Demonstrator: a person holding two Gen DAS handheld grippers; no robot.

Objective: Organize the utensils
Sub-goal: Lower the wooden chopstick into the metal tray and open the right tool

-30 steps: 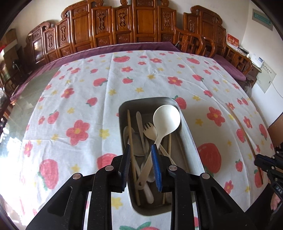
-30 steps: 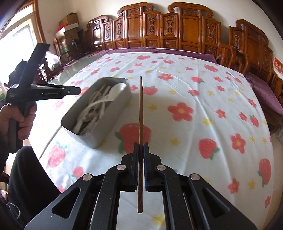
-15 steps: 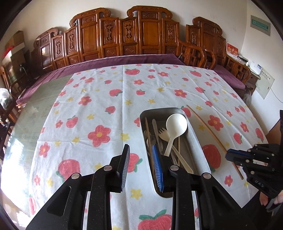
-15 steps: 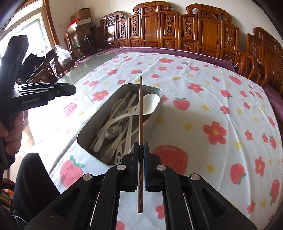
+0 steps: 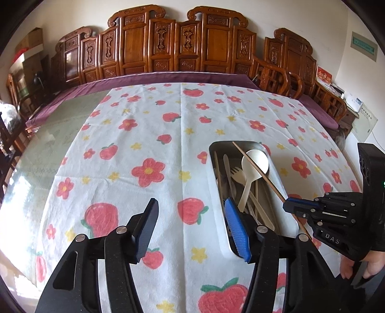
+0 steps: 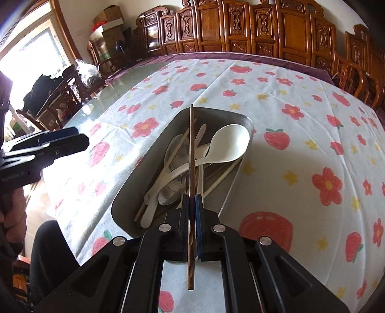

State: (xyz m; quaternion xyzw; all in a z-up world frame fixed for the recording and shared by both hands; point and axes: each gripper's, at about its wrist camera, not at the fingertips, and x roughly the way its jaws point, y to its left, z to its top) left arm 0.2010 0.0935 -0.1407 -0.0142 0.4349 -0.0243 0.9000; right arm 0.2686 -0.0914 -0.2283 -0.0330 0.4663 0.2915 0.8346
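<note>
Strawberry-print tablecloth [image 6: 300,134]; right gripper [image 6: 191,207] clamping stiff, light chopstick [image 6: 190,154] near its thick end over tray [image 6: 238,178]; left gripper [image 5: 190,224] spread wide, empty.

carved wooden chairs [image 5: 182,45] | white wall [image 5: 300,16] | window [image 6: 31,48] (bright)

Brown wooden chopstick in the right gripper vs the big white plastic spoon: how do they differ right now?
The brown wooden chopstick is clamped in the right gripper and held above the grey metal tray; the big white plastic spoon lies loose inside it. The chopstick is a thin straight stick; the spoon has a wide round bowl. Both point roughly along the tray's length.
</note>
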